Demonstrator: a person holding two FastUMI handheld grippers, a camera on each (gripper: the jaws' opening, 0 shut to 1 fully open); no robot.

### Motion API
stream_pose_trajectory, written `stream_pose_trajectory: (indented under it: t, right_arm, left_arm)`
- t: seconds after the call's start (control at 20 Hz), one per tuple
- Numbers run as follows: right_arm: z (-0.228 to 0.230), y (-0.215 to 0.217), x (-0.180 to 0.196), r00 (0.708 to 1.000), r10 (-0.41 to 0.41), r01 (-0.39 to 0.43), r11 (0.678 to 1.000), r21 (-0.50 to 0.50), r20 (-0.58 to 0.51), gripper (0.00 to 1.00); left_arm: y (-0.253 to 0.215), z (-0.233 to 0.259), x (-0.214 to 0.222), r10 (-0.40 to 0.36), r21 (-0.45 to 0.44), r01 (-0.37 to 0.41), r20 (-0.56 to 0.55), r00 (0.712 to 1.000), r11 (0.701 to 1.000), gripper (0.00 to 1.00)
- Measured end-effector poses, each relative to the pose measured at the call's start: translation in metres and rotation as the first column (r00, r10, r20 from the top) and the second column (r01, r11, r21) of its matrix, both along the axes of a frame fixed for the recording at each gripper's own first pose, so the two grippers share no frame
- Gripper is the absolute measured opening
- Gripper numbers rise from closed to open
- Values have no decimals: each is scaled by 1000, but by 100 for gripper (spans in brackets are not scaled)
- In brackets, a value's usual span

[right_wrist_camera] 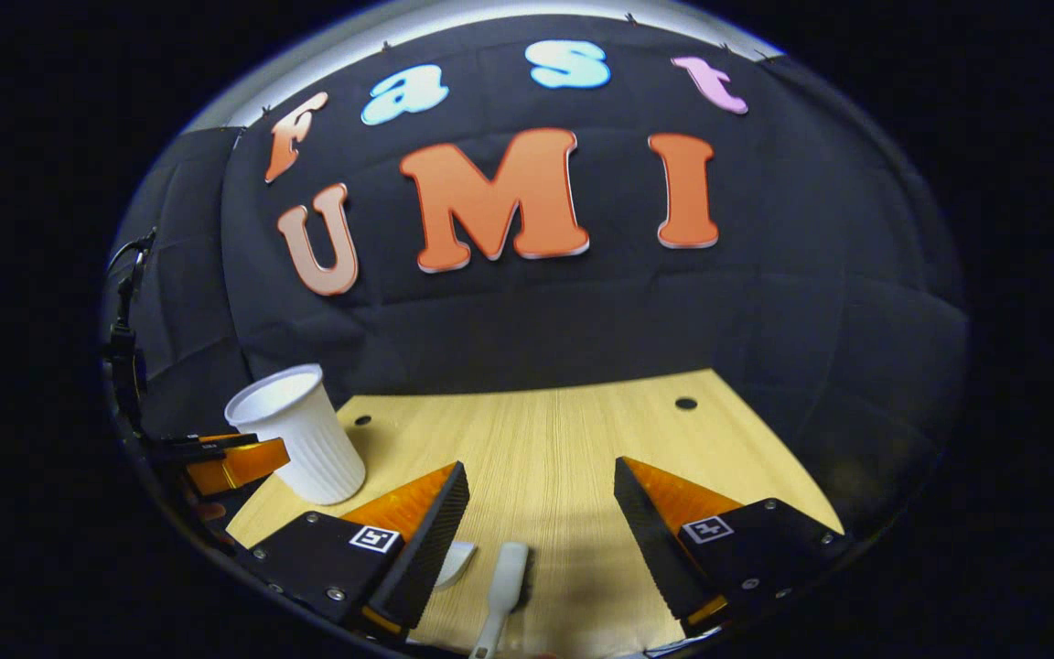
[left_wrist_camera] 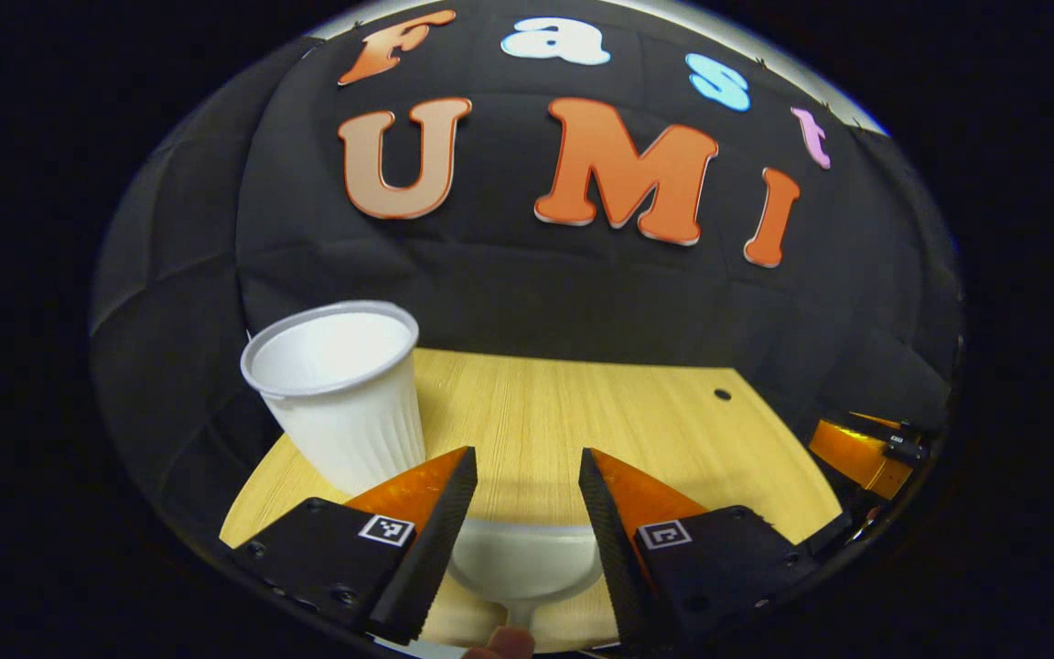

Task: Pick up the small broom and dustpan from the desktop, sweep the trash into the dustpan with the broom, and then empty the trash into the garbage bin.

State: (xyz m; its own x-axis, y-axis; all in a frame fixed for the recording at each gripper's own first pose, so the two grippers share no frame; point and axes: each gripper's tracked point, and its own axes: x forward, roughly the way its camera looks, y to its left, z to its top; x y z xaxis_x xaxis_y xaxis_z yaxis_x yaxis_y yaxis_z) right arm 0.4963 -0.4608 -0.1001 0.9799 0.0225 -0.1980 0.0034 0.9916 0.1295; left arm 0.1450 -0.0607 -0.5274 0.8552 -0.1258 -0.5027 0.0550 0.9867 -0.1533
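The left tongs (left_wrist_camera: 527,494) hang wide open just above the wooden worktop (left_wrist_camera: 582,412), with nothing between the fingers. Below the gap lies the white dustpan (left_wrist_camera: 525,560), its rounded pan lying flat on the wood and its short handle pointing back toward the camera; neither finger touches it. A fingertip (left_wrist_camera: 501,645) shows at the very bottom edge, just by the handle's end. To the left of the left finger stands a white ribbed cup (left_wrist_camera: 344,394), upright and empty as far as can be seen, near the worktop's left edge.

The right tongs (right_wrist_camera: 541,508) are also spread wide, empty, over the same worktop (right_wrist_camera: 564,430). Between their fingers, nearer the left one, lies the small white broom (right_wrist_camera: 501,586), lengthwise toward the camera, flat on the wood. Just beside it, partly hidden by the left finger, a bit of the dustpan (right_wrist_camera: 457,560) sticks out. The cup (right_wrist_camera: 300,435) stands farther left, and beside it the other tongs (right_wrist_camera: 234,462) reach in from the left edge. Two small dark holes (right_wrist_camera: 685,403) mark the far part of the worktop
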Motion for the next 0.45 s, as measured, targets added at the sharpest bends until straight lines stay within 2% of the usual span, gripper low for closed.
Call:
stream_pose_trajectory:
  t: [0.25,0.45]
  right_arm:
    - [56,-3,-4,983,-25,37,997,-64,184,96]
    - [57,-4,-3,978,-30,43,997,-59,208,96]
  left_arm:
    - [1,6,3,32,3,-33,206,978,999,74]
    - [3,22,3,38,25,-50,362,931,998,72]
